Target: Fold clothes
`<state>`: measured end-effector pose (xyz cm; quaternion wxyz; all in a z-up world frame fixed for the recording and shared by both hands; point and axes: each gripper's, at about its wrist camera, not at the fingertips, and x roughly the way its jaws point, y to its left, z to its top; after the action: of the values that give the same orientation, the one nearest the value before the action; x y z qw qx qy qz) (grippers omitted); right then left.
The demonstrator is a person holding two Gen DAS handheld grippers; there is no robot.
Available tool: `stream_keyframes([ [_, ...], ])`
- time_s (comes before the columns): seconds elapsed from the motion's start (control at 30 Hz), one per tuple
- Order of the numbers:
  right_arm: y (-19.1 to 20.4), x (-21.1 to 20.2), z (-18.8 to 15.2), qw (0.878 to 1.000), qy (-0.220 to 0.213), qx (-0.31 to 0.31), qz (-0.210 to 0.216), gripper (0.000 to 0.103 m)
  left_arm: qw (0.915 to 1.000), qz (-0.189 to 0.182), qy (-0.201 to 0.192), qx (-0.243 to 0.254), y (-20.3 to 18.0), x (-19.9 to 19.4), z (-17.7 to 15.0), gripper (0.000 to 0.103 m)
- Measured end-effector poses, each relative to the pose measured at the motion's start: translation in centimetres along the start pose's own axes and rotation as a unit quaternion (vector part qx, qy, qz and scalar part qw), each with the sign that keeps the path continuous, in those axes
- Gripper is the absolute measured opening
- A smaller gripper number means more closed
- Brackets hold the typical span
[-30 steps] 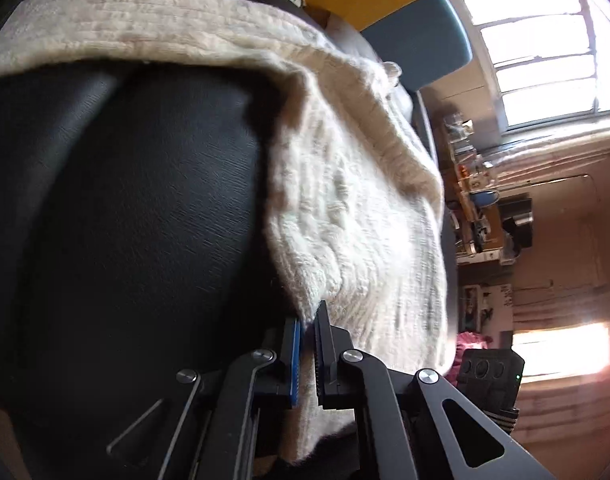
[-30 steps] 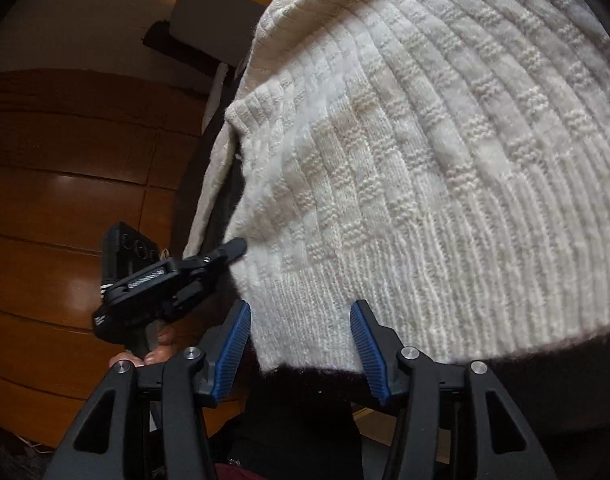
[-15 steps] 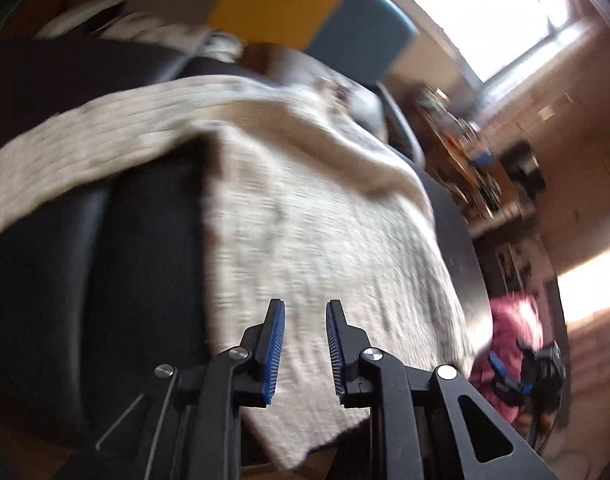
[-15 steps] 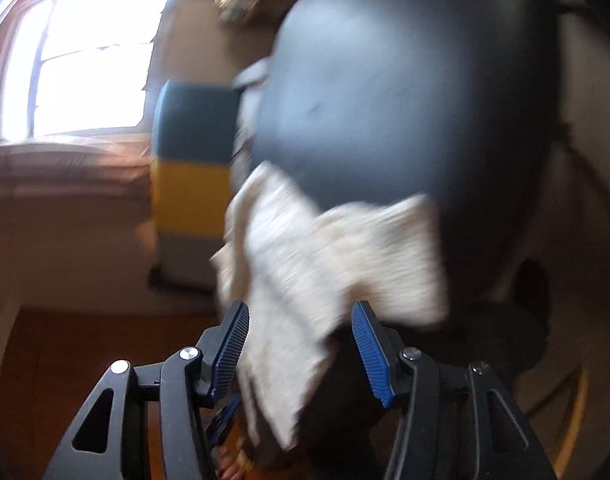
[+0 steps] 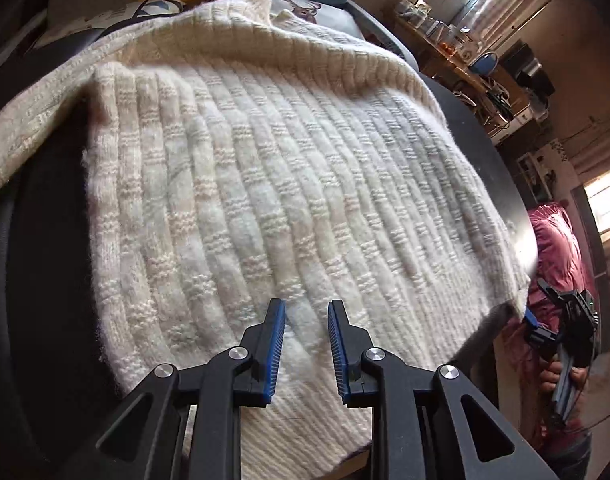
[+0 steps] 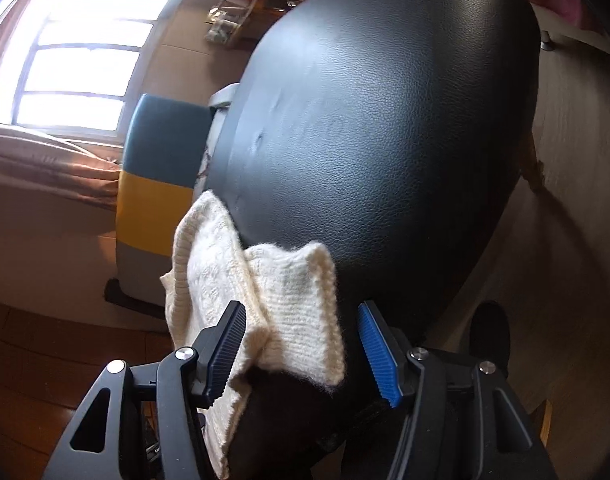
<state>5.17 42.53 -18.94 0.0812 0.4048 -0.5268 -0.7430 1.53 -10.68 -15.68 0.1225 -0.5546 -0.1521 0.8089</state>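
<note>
One cream knitted sweater (image 5: pixel 289 184) lies spread over a black leather table (image 5: pixel 45 280), and no label, brand or writing can be read on it or anywhere around. Its ribs run away from the left wrist camera toward the collar at the far edge, so its long axis points from the hem near the left gripper (image 5: pixel 305 344) to that collar. The left gripper hovers over the hem with a narrow gap between its jaws, pinching nothing. The right gripper (image 6: pixel 305 348) is opening, a sweater corner (image 6: pixel 297 312) lying loose between its spread jaws at the table's edge.
</note>
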Motion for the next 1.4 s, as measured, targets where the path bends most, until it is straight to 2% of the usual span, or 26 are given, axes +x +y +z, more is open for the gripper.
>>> stream_keyframes([
  [0.07, 0.0, 0.3, -0.2, 1.000, 0.007, -0.010, 0.005, 0.058, 1.0000, -0.003, -0.002, 0.005, 0.1, -0.1, -0.3, 0.023],
  [0.17, 1.7, 0.8, -0.8, 0.996, 0.014, -0.081, -0.044, 0.044, 0.9995, 0.007, -0.004, 0.029, -0.4, -0.3, -0.6, 0.023],
  [0.2, 2.3, 0.9, -1.0, 0.992, 0.016, -0.105, -0.060, 0.034, 0.9992, 0.012, -0.004, 0.038, -0.6, -0.3, -0.7, 0.023],
  [0.23, 2.8, 1.1, -1.1, 0.991, 0.024, -0.117, -0.064, 0.006, 0.9987, 0.017, -0.004, 0.047, -0.8, -0.2, -0.7, 0.023],
  [0.3, 4.3, 1.5, -1.3, 0.983, 0.033, -0.154, -0.094, 0.006, 0.9979, 0.022, -0.004, 0.061, -0.9, 0.1, -0.6, 0.023],
  [0.4, 7.2, 1.9, -1.2, 0.955, 0.033, -0.238, -0.176, 0.005, 0.9956, 0.034, 0.001, 0.087, -1.3, 0.5, -0.6, 0.023],
  [0.47, 9.4, 1.4, -0.6, 0.935, 0.018, -0.286, -0.211, 0.005, 0.9931, 0.049, 0.005, 0.107, -1.6, 0.6, -0.7, 0.023],
  [0.53, 12.5, 0.8, -0.1, 0.900, -0.006, -0.351, -0.259, 0.005, 0.9917, 0.057, 0.008, 0.115, -1.6, 0.5, -0.7, 0.023],
  [0.67, 18.0, 0.1, 0.7, 0.799, -0.065, -0.472, -0.366, 0.004, 0.9910, 0.069, 0.019, 0.113, -0.5, -0.1, -0.7, 0.023],
  [0.7, 18.8, 0.0, 1.2, 0.775, -0.084, -0.488, -0.393, 0.000, 0.9902, 0.075, 0.023, 0.115, -0.1, -0.4, -0.8, 0.023],
  [0.73, 19.3, -0.1, 2.0, 0.755, -0.101, -0.496, -0.417, 0.000, 0.9895, 0.081, 0.026, 0.117, 0.3, -0.6, -0.8, 0.023],
  [0.77, 19.4, 0.0, 3.0, 0.749, -0.110, -0.493, -0.429, 0.000, 0.9886, 0.088, 0.029, 0.119, 0.7, -0.8, -0.9, 0.023],
  [0.83, 18.8, 0.4, 5.5, 0.758, -0.115, -0.466, -0.442, 0.000, 0.9866, 0.102, 0.034, 0.122, 1.7, -1.3, -1.0, 0.023],
  [0.87, 18.1, 0.7, 6.6, 0.776, -0.109, -0.443, -0.434, 0.000, 0.9861, 0.108, 0.036, 0.121, 2.2, -1.6, -1.0, 0.023],
  [0.9, 17.3, 0.8, 7.6, 0.802, -0.103, -0.415, -0.417, 0.001, 0.9865, 0.112, 0.037, 0.114, 2.9, -1.9, -0.9, 0.023],
  [0.93, 16.5, 1.0, 8.5, 0.840, -0.088, -0.379, -0.379, 0.005, 0.9876, 0.112, 0.038, 0.104, 3.5, -2.2, -0.9, 0.023],
  [1.0, 15.1, 1.4, 9.5, 0.917, -0.052, -0.298, -0.262, 0.006, 0.9897, 0.107, 0.040, 0.086, 4.5, -2.5, -0.6, 0.023],
  [1.03, 14.4, 1.9, 9.4, 0.940, -0.032, -0.269, -0.207, 0.019, 0.9904, 0.106, 0.041, 0.079, 4.8, -2.6, -0.5, 0.023],
  [1.07, 13.9, 2.7, 9.2, 0.957, -0.007, -0.241, -0.163, 0.025, 0.9910, 0.102, 0.043, 0.074, 4.9, -2.7, -0.4, 0.023],
  [1.1, 13.3, 3.5, 9.0, 0.970, 0.019, -0.213, -0.118, 0.025, 0.9917, 0.098, 0.047, 0.069, 5.0, -2.8, -0.2, 0.023],
  [1.13, 12.8, 4.5, 8.7, 0.977, 0.042, -0.190, -0.090, 0.025, 0.9925, 0.093, 0.047, 0.064, 5.0, -3.0, 0.1, 0.023],
  [1.17, 12.5, 5.6, 8.4, 0.978, 0.067, -0.178, -0.087, 0.026, 0.9933, 0.087, 0.045, 0.061, 4.9, -3.3, 0.5, 0.023],
  [1.23, 12.1, 7.6, 8.1, 0.975, 0.101, -0.170, -0.106, 0.026, 0.9953, 0.075, 0.026, 0.056, 4.4, -4.3, 1.7, 0.023],
  [1.27, 12.1, 7.9, 8.2, 0.970, 0.092, -0.182, -0.133, 0.026, 0.9961, 0.065, 0.013, 0.058, 3.9, -5.0, 2.4, 0.023],
  [1.33, 12.3, 8.2, 8.3, 0.951, 0.074, -0.218, -0.204, 0.035, 0.9964, 0.054, -0.010, 0.065, 2.9, -6.0, 3.8, 0.028],
  [1.4, 12.4, 8.7, 8.1, 0.923, 0.079, -0.266, -0.268, 0.038, 0.9946, 0.060, -0.029, 0.079, 1.7, -6.4, 4.8, 0.037],
])
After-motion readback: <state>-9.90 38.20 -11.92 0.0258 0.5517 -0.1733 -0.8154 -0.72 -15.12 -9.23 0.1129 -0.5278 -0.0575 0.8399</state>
